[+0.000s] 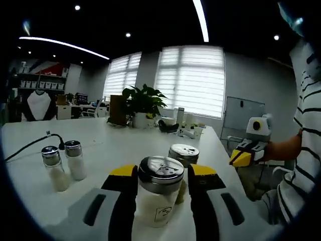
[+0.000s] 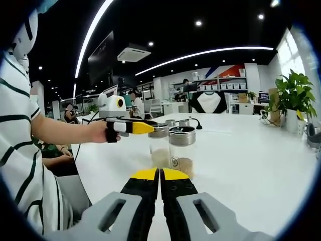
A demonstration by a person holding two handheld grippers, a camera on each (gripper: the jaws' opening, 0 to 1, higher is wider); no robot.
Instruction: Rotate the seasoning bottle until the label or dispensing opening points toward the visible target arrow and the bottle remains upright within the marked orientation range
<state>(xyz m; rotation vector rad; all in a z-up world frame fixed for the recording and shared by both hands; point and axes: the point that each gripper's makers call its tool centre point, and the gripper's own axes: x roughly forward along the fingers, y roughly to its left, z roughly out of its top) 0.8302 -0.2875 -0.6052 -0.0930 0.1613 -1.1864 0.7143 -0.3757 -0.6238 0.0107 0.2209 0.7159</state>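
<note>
A glass seasoning bottle (image 1: 158, 201) with a perforated metal lid and pale contents stands upright on the white table (image 1: 115, 145). My left gripper (image 1: 161, 173) is shut on it, one yellow-tipped jaw pressed to each side just under the lid. The right gripper view has the same bottle (image 2: 159, 150), with the left gripper (image 2: 142, 128) coming in from the left, held by a hand. A second lidded bottle (image 1: 184, 153) with brownish contents (image 2: 181, 153) stands right beside it. My right gripper (image 2: 159, 174) is shut on nothing, short of both bottles. It is off the table's right edge (image 1: 246, 156).
Two small shakers (image 1: 64, 165) and a black cable (image 1: 30, 144) lie at the left of the table. A potted plant (image 1: 143, 100) and small items stand at the far end. A person in a striped shirt (image 2: 20, 150) is at the table's side.
</note>
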